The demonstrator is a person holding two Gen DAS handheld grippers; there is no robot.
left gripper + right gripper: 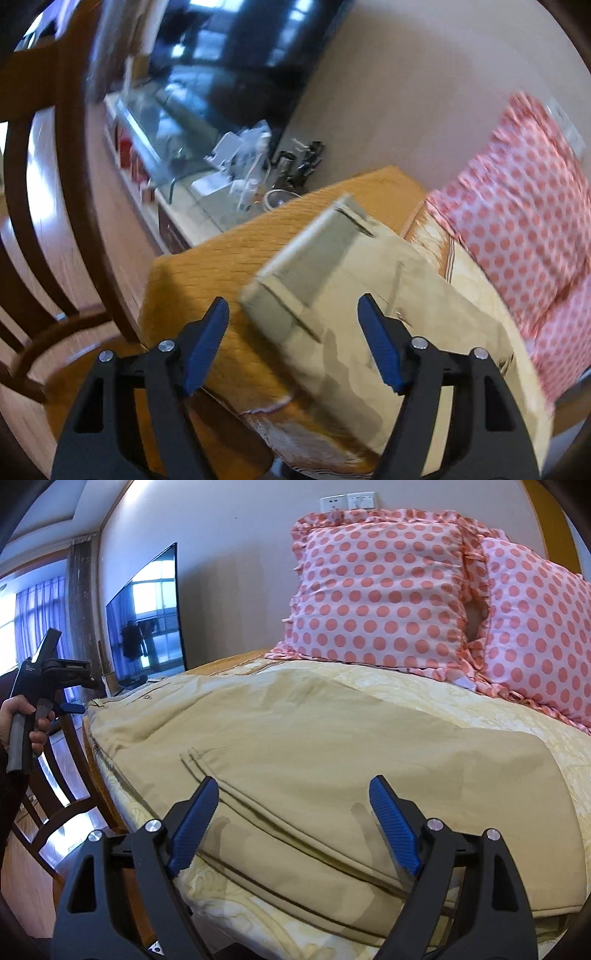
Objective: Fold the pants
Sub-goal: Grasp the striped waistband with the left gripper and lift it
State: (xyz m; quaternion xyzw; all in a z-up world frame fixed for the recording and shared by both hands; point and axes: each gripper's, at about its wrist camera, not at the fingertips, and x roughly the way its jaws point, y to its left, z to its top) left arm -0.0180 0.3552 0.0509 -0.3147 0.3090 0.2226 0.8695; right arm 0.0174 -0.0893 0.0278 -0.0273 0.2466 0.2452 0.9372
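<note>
While the khaki pants (pixel 295 746) lie spread flat on the bed (pixel 517 709) below polka-dot pillows (pixel 373 590), the left hand-held gripper (pixel 293 306) and right hand-held gripper (pixel 293 786) both gape wide, gripping nothing.

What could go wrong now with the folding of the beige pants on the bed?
1. Both the left gripper and the right gripper are open with nothing between their pads, so the beige pants lie loose and a layer could slip out of line.
2. The waistband lies close to the bed's edge, so a careless pull might drag it off.
3. The polka-dot pillows touch the far side of the pants, so a fold towards them could snag.
</note>
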